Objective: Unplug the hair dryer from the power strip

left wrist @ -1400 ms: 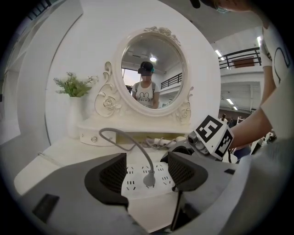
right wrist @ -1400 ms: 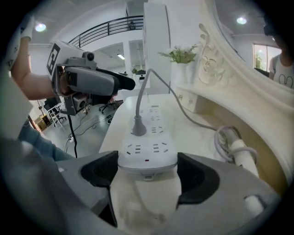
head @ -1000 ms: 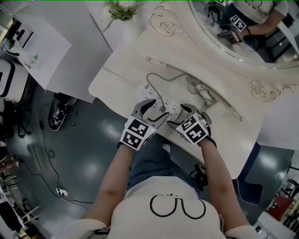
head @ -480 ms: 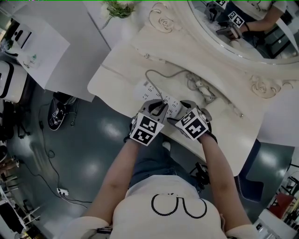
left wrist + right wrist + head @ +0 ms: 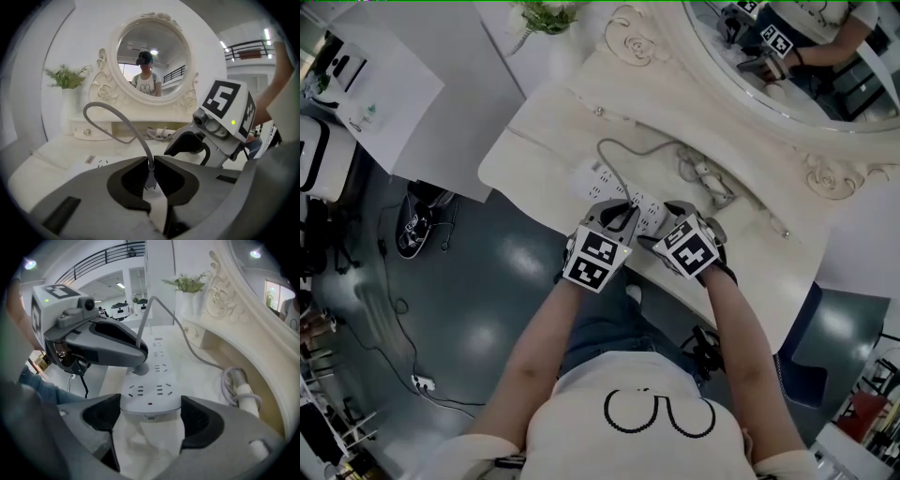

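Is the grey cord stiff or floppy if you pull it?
Probably floppy: the grey cord hangs in a loose loop. Its plug looks stiffer; jaws of the left gripper are closing on it. The thin power strip may lift along.

Counter (image 5: 534, 159): cream marbled top, rounded front corners | flat near front edge: white oblong plastic power strip (image 5: 150, 380) | grey cord (image 5: 136, 136) arches from strip, trails rearward | rear: coiled pale cable bundle (image 5: 232, 380) beside ornate cream mirror stand (image 5: 656, 89)

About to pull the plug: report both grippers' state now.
Left gripper: jaws closing onto the grey plug between them.
Right gripper: closed on the power strip, at its near end.
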{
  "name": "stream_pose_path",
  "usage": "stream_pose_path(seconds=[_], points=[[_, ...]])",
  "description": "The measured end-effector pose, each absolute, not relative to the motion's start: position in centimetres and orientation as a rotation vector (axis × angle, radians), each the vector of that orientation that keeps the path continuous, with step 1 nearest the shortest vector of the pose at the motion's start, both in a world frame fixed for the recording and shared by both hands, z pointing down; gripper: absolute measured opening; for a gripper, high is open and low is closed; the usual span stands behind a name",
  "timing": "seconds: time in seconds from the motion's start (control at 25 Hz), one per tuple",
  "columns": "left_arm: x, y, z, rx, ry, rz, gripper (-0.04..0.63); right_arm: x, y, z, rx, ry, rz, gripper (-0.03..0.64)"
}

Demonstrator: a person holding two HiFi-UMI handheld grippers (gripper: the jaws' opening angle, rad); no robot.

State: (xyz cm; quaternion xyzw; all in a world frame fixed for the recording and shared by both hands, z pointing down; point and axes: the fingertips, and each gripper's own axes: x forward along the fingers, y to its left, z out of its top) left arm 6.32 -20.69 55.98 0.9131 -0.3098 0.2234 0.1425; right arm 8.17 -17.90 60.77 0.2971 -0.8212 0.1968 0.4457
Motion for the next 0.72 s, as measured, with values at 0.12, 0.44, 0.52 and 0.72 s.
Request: stream_pose_path(seconds=[0.12,0.44,0.52,0.72], points=[[6.1,-20.72,56.0,2.583,-0.873,0.57,0.039,8.11,-17.92,60.72,0.724,-2.035,0.484,0.399],[6.24,-20.92,55.42,2.555,-0.912,0.576,0.04,8.27,-18.08,60.76,0.734,-2.027,0.492,0.399],[6.11,-20.7,55.78,2.634,-0.933,0.675,0.037,8.29,-18.14,60.87,0.727,-2.013,0.487,0.399],[5.49,-21.3,55.47,2.442,-0.897,0.448,0.04,8.26,-18.15,60.97,0.742,-2.034,0.477,0.397]])
